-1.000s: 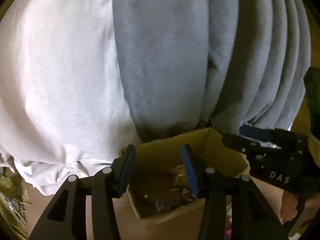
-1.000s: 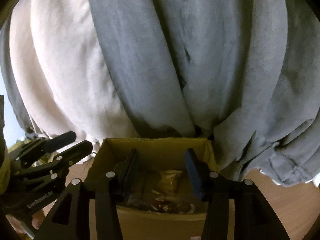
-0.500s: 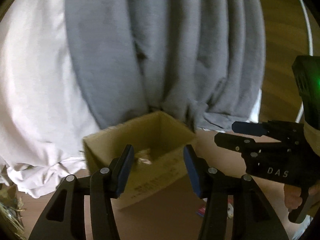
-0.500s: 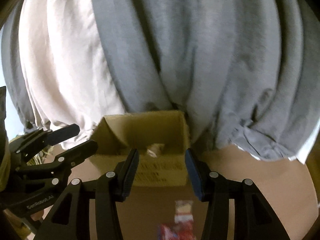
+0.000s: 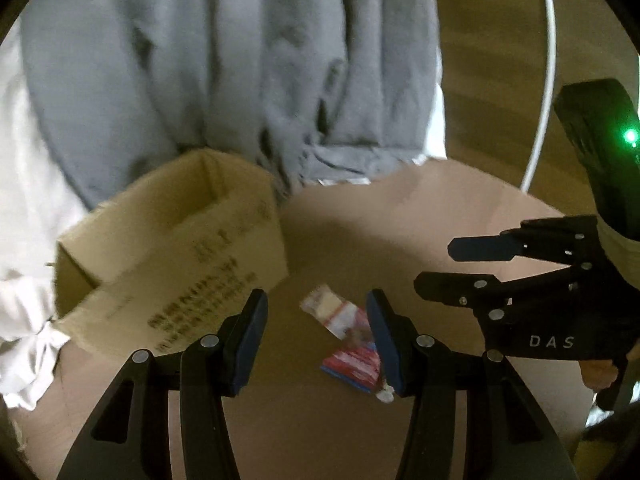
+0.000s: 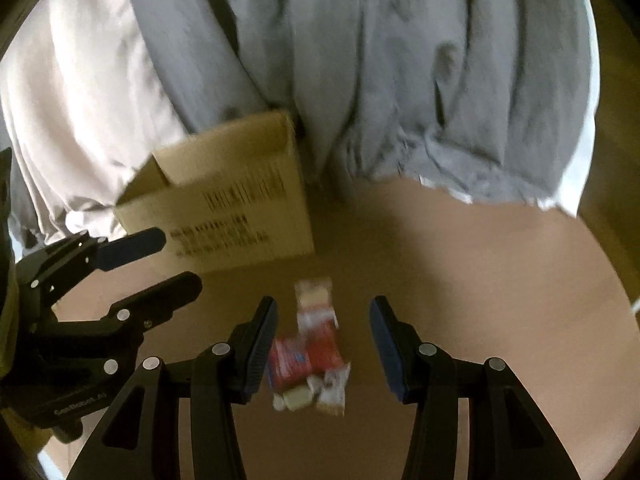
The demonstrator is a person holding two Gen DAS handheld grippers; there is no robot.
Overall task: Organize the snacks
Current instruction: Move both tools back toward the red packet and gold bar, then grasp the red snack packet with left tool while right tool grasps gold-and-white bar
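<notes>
An open cardboard box [image 5: 172, 256] with black print stands at the back of the brown table against the curtains; it also shows in the right wrist view [image 6: 236, 204]. Several red and white snack packets [image 5: 348, 340] lie on the table in front of it, blurred, and appear in the right wrist view [image 6: 312, 344] too. My left gripper [image 5: 314, 340] is open and empty, above the table just left of the packets. My right gripper [image 6: 324, 346] is open and empty, with the packets between its fingers in view. Each gripper appears in the other's view [image 5: 460, 268] [image 6: 160, 264].
Grey curtains [image 5: 248, 68] and white curtains [image 6: 76, 92] hang behind the table and reach its back edge. A white cable [image 5: 548, 80] runs at the right over a wooden floor. The table's bare surface [image 6: 480, 264] stretches to the right of the packets.
Both grippers have pulled back from over the box toward the near side. The box now stands farther off, and the snack packets on the table have come into view.
</notes>
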